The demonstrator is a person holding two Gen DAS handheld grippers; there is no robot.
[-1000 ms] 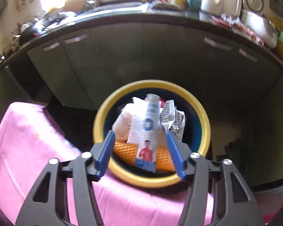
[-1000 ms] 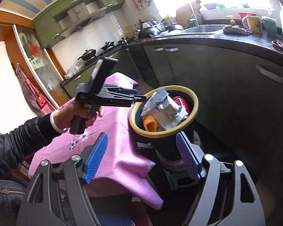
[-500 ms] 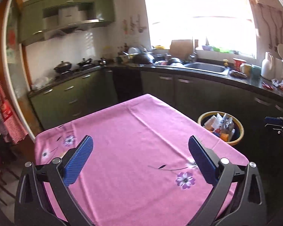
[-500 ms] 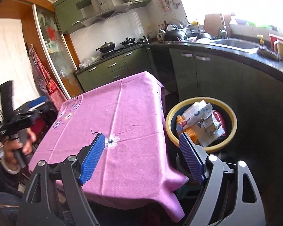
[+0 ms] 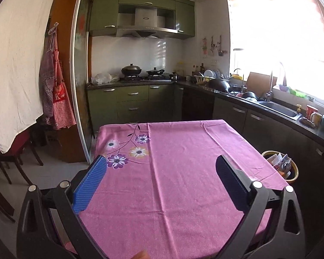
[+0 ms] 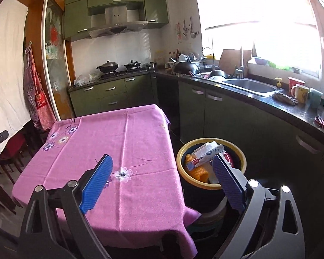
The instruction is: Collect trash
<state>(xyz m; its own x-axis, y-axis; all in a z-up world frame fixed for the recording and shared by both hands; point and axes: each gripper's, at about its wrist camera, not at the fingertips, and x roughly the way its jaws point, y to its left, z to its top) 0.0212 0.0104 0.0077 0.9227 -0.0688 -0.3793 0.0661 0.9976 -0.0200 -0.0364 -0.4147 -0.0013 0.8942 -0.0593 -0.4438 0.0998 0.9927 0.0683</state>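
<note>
The left tool (image 5: pixel 161 178) hangs over the tabletop (image 5: pixel 183 172) with its ribbed blue pads spread wide and nothing between them. The right tool (image 6: pixel 162 178) is released too — its jaws have just been opening, empty. A pink woven cloth with printed flowers drapes the square tabletop, creased along its folds. Just beside the tabletop's right edge stands the round bin (image 6: pixel 211 185), dark-walled with a yellow rim. In it lies the trash (image 6: pixel 205 153) — crinkled foil and paper wrappers over an orange ribbed piece.
</note>
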